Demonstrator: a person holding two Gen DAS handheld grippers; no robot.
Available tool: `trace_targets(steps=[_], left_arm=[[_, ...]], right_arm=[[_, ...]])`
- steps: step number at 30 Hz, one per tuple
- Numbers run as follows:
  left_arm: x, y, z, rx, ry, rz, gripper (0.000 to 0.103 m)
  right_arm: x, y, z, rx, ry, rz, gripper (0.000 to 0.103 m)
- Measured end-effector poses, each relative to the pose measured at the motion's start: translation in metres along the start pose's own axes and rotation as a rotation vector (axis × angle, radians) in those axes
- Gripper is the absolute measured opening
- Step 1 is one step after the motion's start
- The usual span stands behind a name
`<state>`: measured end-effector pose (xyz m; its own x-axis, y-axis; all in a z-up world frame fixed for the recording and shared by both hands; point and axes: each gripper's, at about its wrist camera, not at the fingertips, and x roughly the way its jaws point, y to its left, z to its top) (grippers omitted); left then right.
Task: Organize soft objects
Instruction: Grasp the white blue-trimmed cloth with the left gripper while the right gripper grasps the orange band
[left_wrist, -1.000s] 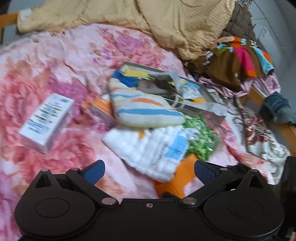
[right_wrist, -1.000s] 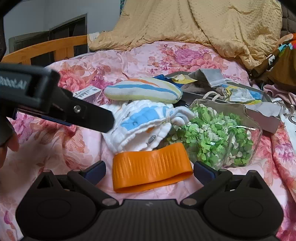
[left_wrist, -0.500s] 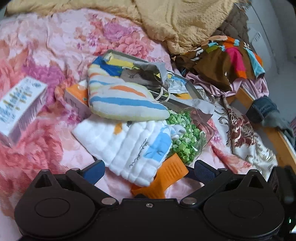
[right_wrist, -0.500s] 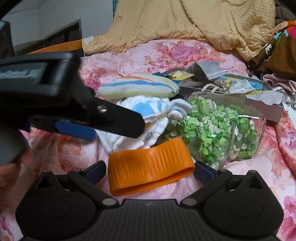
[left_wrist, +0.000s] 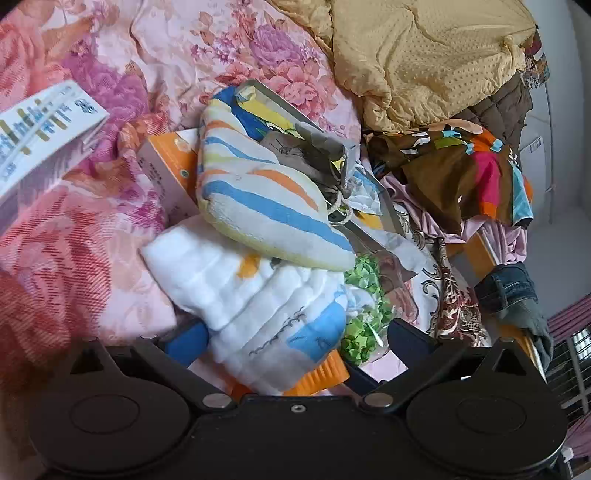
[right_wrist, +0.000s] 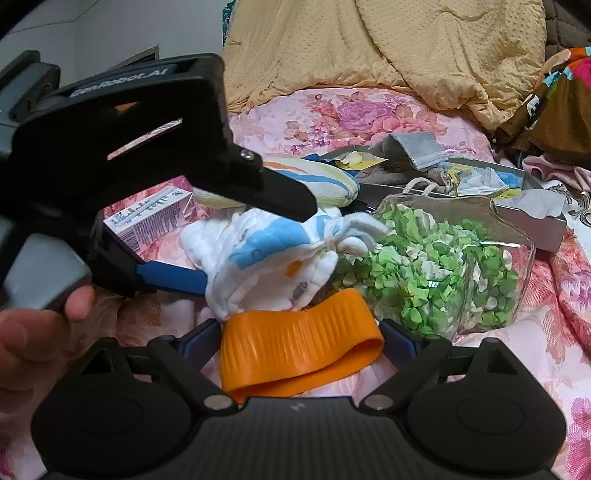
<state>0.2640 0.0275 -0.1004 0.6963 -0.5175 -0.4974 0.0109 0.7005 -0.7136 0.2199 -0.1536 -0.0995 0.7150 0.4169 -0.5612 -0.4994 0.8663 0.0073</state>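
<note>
Now left gripper (left_wrist: 295, 339) fingers apart around white quilted cloth (left_wrist: 258, 302), long axis 10-to-4 o'clock; right gripper (right_wrist: 299, 338) fingers closing on orange lid (right_wrist: 295, 354), not clamped.

white raised lettering "genrobot.ai" stands on the top face of the black plastic left gripper (right_wrist: 258, 236), seen in the right wrist view. the white cardboard box with printed side panel (right_wrist: 147, 221) beside it carries rows of small print and a barcode-like strip, too small to read. in the left wrist view the white cardboard box with coloured bars (left_wrist: 44, 125) bears blurred characters, and the orange-and-white carton (left_wrist: 166, 162) fine print, both illegible.
</note>
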Motion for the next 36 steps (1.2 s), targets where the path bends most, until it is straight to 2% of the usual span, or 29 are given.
trace_targets(steps=[9,13,16,18,22,27,29,33,36], left_arm=[[0.012,0.004,0.006,-0.037,0.009,0.029,0.098],[0.013,0.009,0.008,-0.056,0.01,0.074,0.077],[0.013,0.011,0.008,-0.086,0.014,0.091,0.068],[0.012,0.011,0.009,-0.102,0.02,0.094,0.061],[0.014,0.009,0.008,-0.098,0.042,0.086,0.039],[0.015,0.009,0.005,-0.097,0.057,0.086,0.029],[0.013,0.011,0.004,-0.118,0.063,0.088,0.024],[0.005,0.012,0.004,-0.16,0.078,0.102,0.022],[-0.004,0.011,0.004,-0.159,0.086,0.138,0.021]], right_arm=[[0.001,0.002,-0.002,-0.005,0.0,-0.006,0.093],[0.001,0.001,-0.002,0.001,0.001,-0.006,0.092],[0.002,0.001,-0.003,0.001,0.005,-0.011,0.092],[0.002,0.002,-0.003,-0.001,0.007,-0.013,0.092],[0.002,0.002,-0.003,-0.001,0.02,-0.008,0.09],[0.002,-0.004,-0.004,0.021,0.047,0.017,0.089],[0.0,-0.007,-0.004,0.031,0.053,0.027,0.085],[-0.007,-0.008,-0.002,0.022,0.059,0.047,0.075],[-0.012,-0.006,0.0,0.005,0.071,0.043,0.062]])
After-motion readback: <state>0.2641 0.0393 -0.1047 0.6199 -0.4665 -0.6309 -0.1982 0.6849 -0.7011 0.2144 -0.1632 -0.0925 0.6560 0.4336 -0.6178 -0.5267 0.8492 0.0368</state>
